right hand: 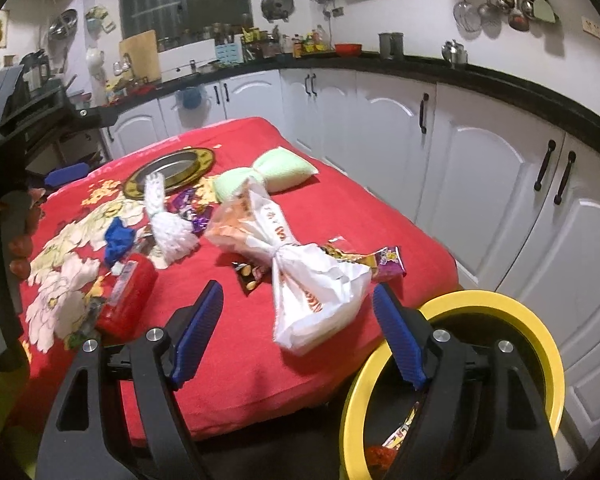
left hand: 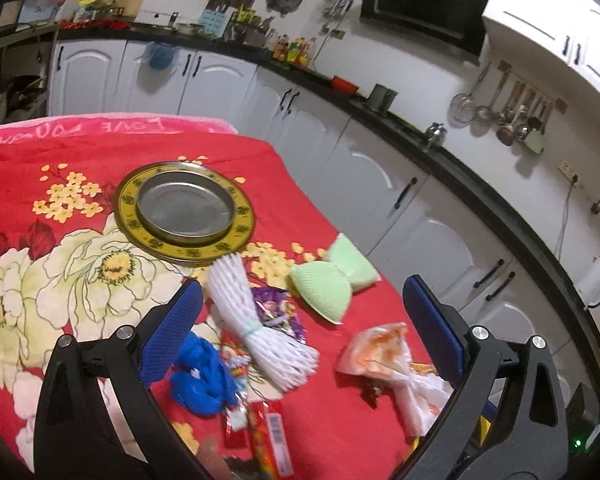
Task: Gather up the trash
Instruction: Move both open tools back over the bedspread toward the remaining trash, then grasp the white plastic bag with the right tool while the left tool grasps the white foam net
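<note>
Your right gripper [right hand: 296, 336] – jaws spread, empty | knotted plastic bag [right hand: 300, 280] lies just ahead between them, long axis running away | left gripper [left hand: 304, 320] – spread, empty, farther off.

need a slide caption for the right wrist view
Open right gripper nears a knotted plastic bag on the red tablecloth, beside a yellow-rimmed bin.

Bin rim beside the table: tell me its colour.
Yellow: the bin rim shows best in the right wrist view.
</note>
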`<action>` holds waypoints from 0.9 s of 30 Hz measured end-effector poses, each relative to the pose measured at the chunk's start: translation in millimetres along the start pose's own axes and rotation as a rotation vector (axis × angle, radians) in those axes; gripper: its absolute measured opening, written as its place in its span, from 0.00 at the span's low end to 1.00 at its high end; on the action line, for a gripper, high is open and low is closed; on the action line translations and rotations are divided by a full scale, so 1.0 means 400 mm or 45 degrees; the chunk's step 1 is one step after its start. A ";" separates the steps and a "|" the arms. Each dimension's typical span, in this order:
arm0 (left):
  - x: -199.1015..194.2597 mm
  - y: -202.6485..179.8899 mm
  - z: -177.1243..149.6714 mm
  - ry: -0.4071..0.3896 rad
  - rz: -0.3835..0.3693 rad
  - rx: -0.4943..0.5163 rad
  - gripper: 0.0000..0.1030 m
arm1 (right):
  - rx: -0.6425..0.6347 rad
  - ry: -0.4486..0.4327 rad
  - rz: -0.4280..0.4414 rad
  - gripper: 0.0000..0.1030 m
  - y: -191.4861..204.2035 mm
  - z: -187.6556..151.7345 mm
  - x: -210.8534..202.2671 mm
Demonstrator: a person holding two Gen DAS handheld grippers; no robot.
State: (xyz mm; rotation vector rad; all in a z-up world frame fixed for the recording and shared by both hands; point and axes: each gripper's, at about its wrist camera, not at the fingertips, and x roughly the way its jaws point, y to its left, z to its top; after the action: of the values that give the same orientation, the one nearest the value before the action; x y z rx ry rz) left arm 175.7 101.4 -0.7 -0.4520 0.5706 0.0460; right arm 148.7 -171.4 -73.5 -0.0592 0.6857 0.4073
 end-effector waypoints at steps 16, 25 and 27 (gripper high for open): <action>0.190 0.115 0.009 0.237 0.101 -0.147 0.78 | 0.104 0.110 0.007 0.72 -0.038 0.011 0.113; 0.233 0.143 -0.017 0.297 0.091 -0.198 0.59 | 0.140 0.176 0.045 0.72 -0.049 0.010 0.148; 0.238 0.142 -0.020 0.305 0.087 -0.194 0.54 | 0.144 0.187 0.051 0.72 -0.048 0.009 0.155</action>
State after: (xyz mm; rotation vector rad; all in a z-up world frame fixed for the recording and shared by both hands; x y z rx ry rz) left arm 242.4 141.4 -80.0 -0.5907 0.8215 0.1025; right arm 201.6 -166.8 -111.0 0.0321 0.8545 0.4042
